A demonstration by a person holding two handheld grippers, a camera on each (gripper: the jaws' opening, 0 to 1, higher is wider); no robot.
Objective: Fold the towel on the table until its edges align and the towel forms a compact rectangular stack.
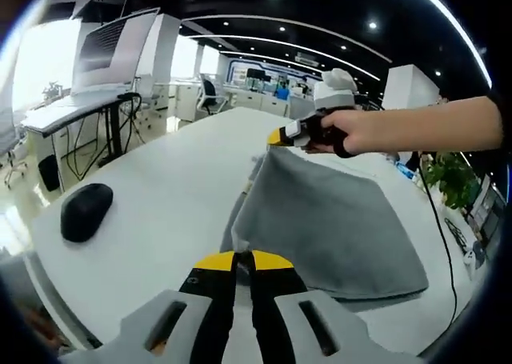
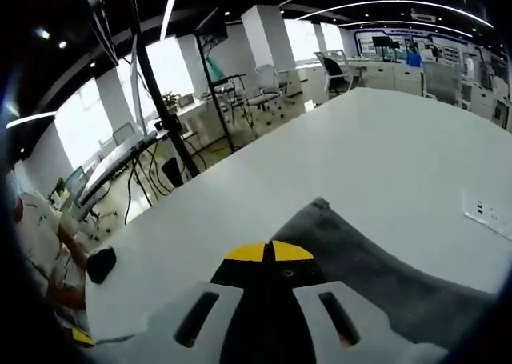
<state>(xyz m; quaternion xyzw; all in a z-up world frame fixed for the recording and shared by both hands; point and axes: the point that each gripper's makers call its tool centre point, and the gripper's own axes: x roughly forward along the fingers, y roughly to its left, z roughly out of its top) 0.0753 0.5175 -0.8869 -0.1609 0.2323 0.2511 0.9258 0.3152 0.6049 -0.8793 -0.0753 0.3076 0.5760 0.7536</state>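
Towel (image 1: 336, 220) is plain grey, soft nap, lying on the white table (image 1: 176, 180) with one corner lifted into a tent — fabric slopes down from that raised corner to a rounded lower edge resting flat on the tabletop. A second layer shows along the bottom edge, so it looks at least partly doubled.

Left gripper (image 1: 244, 260): yellow-tipped jaws pressed together, pinching the towel's near edge where the fabric meets the tips. Right gripper (image 1: 282, 135), seen in the left gripper view held in a hand (image 1: 340, 130), grips the raised corner of the towel above the table.

In the right gripper view the right gripper (image 2: 268, 252) has its jaws closed flush, grey towel (image 2: 384, 260) running right up to the tips and spreading off beside them.

Left gripper view only: black computer mouse (image 1: 86, 210) on the table, well apart from the towel, on the side away from the hand; a potted plant (image 1: 452, 176) past the towel's far side, plus a thin black cable (image 1: 438, 220) running along the table beside the towel.

Right gripper view only: a small white label-like patch (image 2: 488, 212) on the table beyond the towel — detail too small to read.
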